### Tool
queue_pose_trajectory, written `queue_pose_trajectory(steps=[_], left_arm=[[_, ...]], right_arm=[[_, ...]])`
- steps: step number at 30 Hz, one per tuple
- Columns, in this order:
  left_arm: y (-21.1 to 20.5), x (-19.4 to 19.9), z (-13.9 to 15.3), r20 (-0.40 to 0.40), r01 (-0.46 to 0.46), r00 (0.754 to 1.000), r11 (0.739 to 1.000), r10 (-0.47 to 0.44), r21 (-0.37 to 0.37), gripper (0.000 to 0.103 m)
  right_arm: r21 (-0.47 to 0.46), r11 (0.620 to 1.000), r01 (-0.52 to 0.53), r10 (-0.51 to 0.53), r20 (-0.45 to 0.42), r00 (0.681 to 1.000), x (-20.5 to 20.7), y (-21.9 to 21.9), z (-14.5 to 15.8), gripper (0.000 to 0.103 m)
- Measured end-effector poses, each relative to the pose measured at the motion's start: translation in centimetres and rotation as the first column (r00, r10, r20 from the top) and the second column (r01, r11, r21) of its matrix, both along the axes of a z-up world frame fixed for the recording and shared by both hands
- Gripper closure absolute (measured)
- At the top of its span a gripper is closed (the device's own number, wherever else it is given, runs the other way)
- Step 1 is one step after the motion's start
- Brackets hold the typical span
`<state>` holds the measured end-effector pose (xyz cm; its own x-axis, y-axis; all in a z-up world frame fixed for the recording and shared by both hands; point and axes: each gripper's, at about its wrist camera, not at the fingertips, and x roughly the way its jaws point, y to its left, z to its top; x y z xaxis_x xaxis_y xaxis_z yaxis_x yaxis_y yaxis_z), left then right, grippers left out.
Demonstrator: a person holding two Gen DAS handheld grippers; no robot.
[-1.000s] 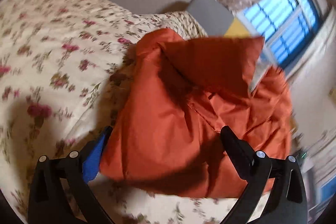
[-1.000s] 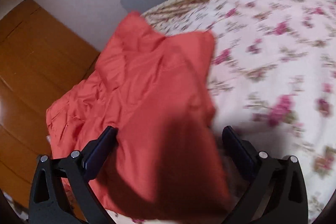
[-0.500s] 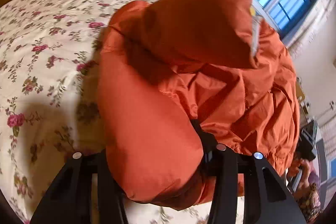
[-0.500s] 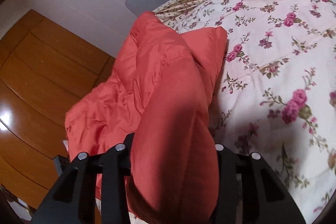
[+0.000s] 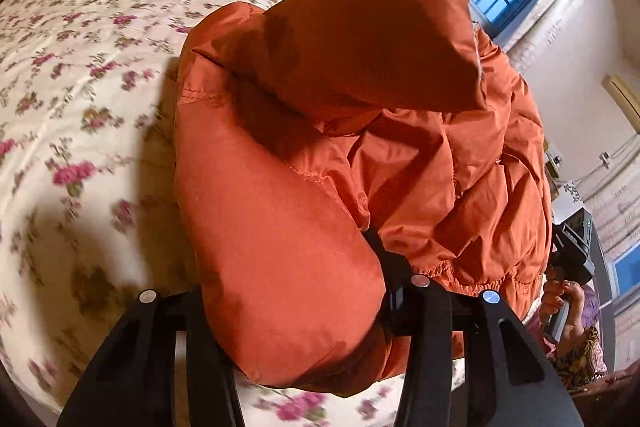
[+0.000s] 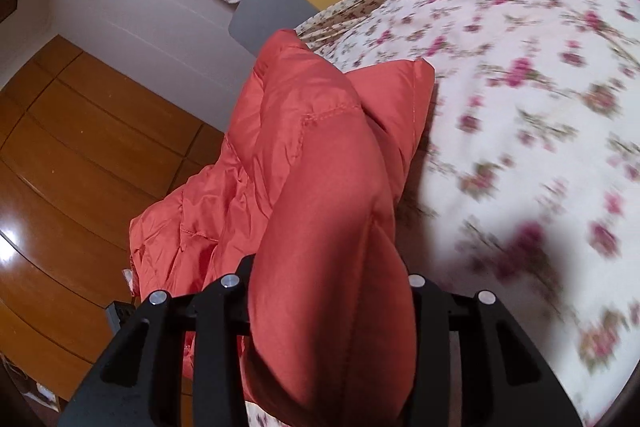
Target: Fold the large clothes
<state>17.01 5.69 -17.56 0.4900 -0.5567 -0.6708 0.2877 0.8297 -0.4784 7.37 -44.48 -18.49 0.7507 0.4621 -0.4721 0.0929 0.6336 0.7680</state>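
While 1 orange jacket [image 5: 400, 155] lies on 1 floral bedspread [image 5: 80, 99], left hand-held gripper [image 5: 296, 311] & right hand-held gripper [image 6: 328, 307] each clamp its puffy fabric.

My left gripper [image 5: 296, 291] is matte black plastic with round silver screw heads along the lower frame. My right gripper [image 6: 328, 291] looks the same: angular black arms, triangular cut-outs, four silver screws.
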Motion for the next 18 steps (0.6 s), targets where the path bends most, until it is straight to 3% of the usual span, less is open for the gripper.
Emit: queue_pose_trajectory(steps=[4, 5, 7, 9, 11, 14, 18], left_arm=[[-0.4, -1.3, -0.4, 0.007, 0.01, 1.0, 1.0, -0.01, -0.012, 0.057], [-0.4, -1.6, -0.5, 0.012, 0.001, 1.0, 1.0, -0.001, -0.009, 0.056], [0.0, -1.6, -0.6, 0.023, -0.046, 0.999, 0.999, 0.046, 0.006, 0.038], [0.8, -1.2, -0.6, 0.024, -0.097, 0.995, 0.995, 0.097, -0.009, 0.03], [1.9, -2.0, 0.1, 0.038, -0.156, 0.987, 0.987, 0.158, -0.048, 0.028], [3.8, -3.7, 2.3, 0.123, -0.273, 0.952, 0.959, 0.28, -0.075, 0.02], [3.3, -4.0, 4.8, 0.217, -0.27, 0.937, 0.961, 0.275, -0.051, 0.013]], right_arm=[[-0.007, 1.0, 0.025, -0.025, -0.01, 1.0, -1.9, -0.4, -0.1, 0.062], [-0.015, 0.999, 0.033, -0.033, -0.017, 0.999, -2.3, -0.5, -0.1, 0.056], [-0.053, 0.996, 0.075, -0.077, -0.04, 0.996, -2.2, -0.3, -0.1, 0.043], [-0.109, 0.986, 0.129, -0.134, -0.039, 0.99, -2.9, -0.5, 0.7, 0.027], [-0.159, 0.972, 0.173, -0.178, -0.021, 0.984, -3.4, -0.7, 1.8, 0.026], [-0.258, 0.941, 0.22, -0.217, 0.041, 0.975, -3.9, -0.5, 4.6, 0.022], [-0.355, 0.919, 0.172, -0.145, 0.102, 0.984, -1.8, 1.5, 7.7, 0.019]])
